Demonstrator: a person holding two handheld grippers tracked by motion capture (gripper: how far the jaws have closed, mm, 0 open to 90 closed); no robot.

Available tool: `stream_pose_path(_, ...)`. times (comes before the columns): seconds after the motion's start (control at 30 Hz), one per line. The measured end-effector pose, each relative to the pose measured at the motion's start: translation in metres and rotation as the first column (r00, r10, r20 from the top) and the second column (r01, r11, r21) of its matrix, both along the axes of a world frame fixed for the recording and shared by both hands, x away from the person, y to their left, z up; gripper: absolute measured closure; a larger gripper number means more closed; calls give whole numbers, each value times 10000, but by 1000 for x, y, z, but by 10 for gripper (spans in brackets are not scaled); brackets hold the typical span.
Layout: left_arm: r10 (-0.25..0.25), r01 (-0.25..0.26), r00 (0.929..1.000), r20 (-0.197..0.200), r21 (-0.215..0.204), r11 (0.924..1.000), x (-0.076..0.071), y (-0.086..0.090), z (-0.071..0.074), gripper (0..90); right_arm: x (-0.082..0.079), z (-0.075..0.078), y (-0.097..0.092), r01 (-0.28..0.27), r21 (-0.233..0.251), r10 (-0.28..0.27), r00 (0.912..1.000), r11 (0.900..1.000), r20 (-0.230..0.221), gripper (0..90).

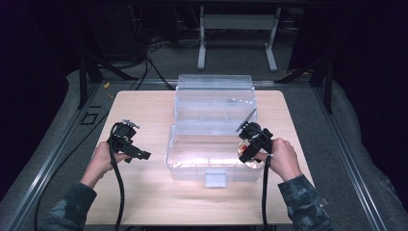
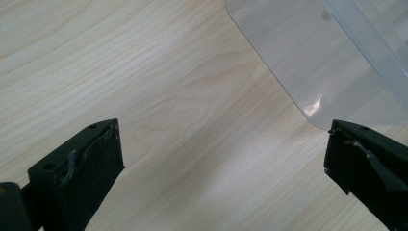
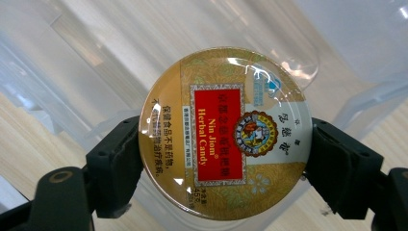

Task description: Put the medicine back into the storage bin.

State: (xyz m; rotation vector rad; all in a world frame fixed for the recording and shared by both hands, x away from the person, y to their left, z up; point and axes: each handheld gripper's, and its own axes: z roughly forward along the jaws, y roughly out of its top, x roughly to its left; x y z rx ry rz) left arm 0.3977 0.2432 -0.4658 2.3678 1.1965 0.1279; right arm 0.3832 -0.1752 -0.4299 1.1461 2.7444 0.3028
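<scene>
Two claws over a pale wooden bench from above — left claw beside the clear plastic lidded box, right claw at its right end. Left gripper view: jaws spread wide, nothing between. Right gripper view: clamped on a round gold-and-red herbal candy tin — above the box.

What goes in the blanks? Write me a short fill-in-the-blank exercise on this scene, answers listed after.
1. The right claw grips a round candy tin whose red label reads Nin Jiom Herbal ____.
2. The left claw is ____, with nothing between its jaws.
3. The clear plastic box stands on the wooden table with its lid ____.
4. The right claw holds the tin at the box's ____ end, seen from the high view.

Missing words: Candy; open; open; right
</scene>
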Motion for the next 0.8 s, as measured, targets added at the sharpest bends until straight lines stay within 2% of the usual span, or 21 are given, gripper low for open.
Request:
stream_pose_path(0.1,44,-44,10000,-4,-8,10000,0,0,-2,2,1,-6,1,11,64,-10,10000,10000,-86,201)
stream_pose_path(0.13,30,-30,10000,-24,-3,10000,0,0,-2,2,1,-8,1,46,-59,-47,10000,10000,-68,201)
stream_pose_path(0.17,28,-28,10000,-33,13,10000,0,1,-2,2,1,-9,1,45,-80,-47,9996,10000,-268,201)
stream_pose_path(0.2,29,-29,10000,-36,4,10000,0,1,-2,2,2,-12,0,22,187,-18,9997,9998,-257,201)
stream_pose_path(0.23,23,-23,10000,-27,-1,10000,0,0,-2,2,2,-13,0,33,143,-30,9996,9999,-264,201)
stream_pose_path(0.27,21,-21,10000,-28,7,10000,0,0,-3,2,1,-14,1,98,-263,-103,9998,9996,-186,201)
stream_pose_path(0.3,12,-12,10000,-36,16,10000,0,0,-3,2,1,-15,1,72,-201,-76,9997,9998,-214,201)
stream_pose_path(0.33,-6,6,10000,-35,24,10000,0,0,-3,2,1,-18,0,33,89,-30,9993,10000,-367,201)
stream_pose_path(0.43,-8,9,10000,-44,61,10000,0,-2,-5,2,0,-21,1,45,-73,-48,9992,10000,-392,201)
stream_pose_path(0.8,-27,28,10000,-85,115,9999,1,-2,-5,2,-2,-23,-1,85,-46,-88,9986,10000,-513,199)
